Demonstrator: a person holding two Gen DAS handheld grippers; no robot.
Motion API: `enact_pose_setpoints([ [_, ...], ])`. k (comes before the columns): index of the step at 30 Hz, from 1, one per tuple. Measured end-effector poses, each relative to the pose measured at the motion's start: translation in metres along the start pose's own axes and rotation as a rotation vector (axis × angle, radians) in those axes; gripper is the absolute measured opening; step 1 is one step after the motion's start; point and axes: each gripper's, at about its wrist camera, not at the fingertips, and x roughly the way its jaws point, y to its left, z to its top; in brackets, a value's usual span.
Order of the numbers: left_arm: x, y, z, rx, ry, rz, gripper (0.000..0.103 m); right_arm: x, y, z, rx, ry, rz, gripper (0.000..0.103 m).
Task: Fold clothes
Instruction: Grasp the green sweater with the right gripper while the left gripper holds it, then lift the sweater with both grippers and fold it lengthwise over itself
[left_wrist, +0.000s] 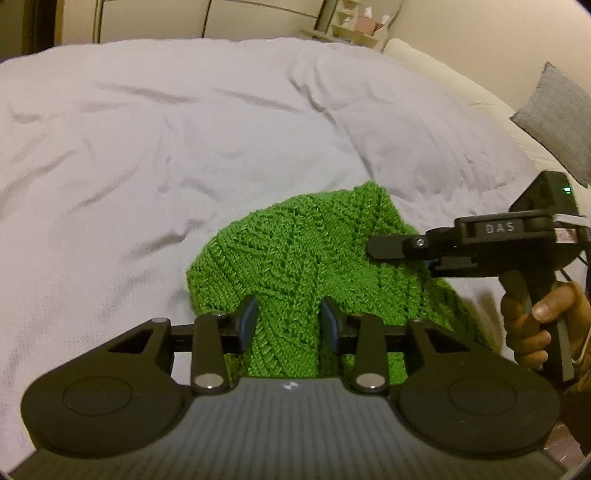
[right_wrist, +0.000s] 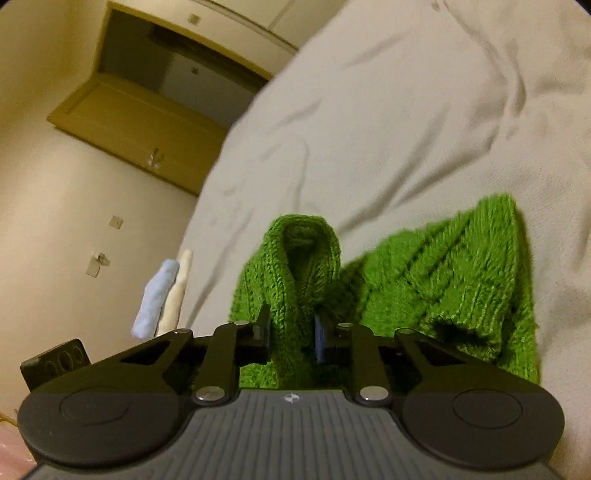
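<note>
Garment: green knit sweater (left_wrist: 295, 254) lies bunched on the white bed cover (left_wrist: 147, 147), close to the bed's near edge.
Left tool (left_wrist: 288, 325): fingers part-way closed, a band of the knit running between the blue pads; whether they pinch it tight, I cannot tell.
Right tool (right_wrist: 291, 332): fingers narrowed around a raised, rolled ridge of the sweater, which stands up between them and looks gripped.
Right hand (left_wrist: 535, 325): wrapped around the handle of that tool, seen from the left wrist view.
Fold state: cloth is doubled over itself in thick humps with uneven edges, not a flat, squared packet.
Progress: judged mid-fold; smoothing and a final tidy fold appear left.
Far edge: pale blue and cream cloths (right_wrist: 162, 295) hang near the bed's side.
</note>
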Motion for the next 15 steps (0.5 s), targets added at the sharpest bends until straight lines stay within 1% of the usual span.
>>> enact_pose_setpoints([
  [2,-0.003,-0.008,0.006,0.010,-0.010,-0.022,0.030,-0.009,0.006,-0.002,-0.012,-0.031,-0.001,0.020],
  [6,-0.002,-0.027,0.019,0.042,-0.027,-0.074,0.030,-0.045,0.022,-0.003,-0.009,-0.130,-0.085,0.018],
  [9,0.006,-0.042,0.024,0.077,-0.022,-0.086,0.030,-0.067,0.017,-0.001,0.018,-0.181,-0.176,0.015],
  [10,0.010,-0.045,0.024,0.088,-0.015,-0.080,0.030,-0.071,0.011,0.000,0.032,-0.193,-0.222,0.002],
  [12,0.017,-0.049,0.023,0.107,-0.001,-0.070,0.030,-0.073,-0.005,0.004,0.062,-0.205,-0.306,0.001],
  [13,0.019,-0.050,0.021,0.114,0.006,-0.066,0.030,-0.074,-0.017,0.006,0.091,-0.204,-0.317,0.001],
  [14,0.021,-0.049,0.018,0.115,0.010,-0.062,0.030,-0.074,-0.027,0.007,0.123,-0.197,-0.306,0.001],
  [15,0.023,-0.047,0.016,0.114,0.014,-0.057,0.030,-0.074,-0.035,0.006,0.164,-0.195,-0.240,0.001],
])
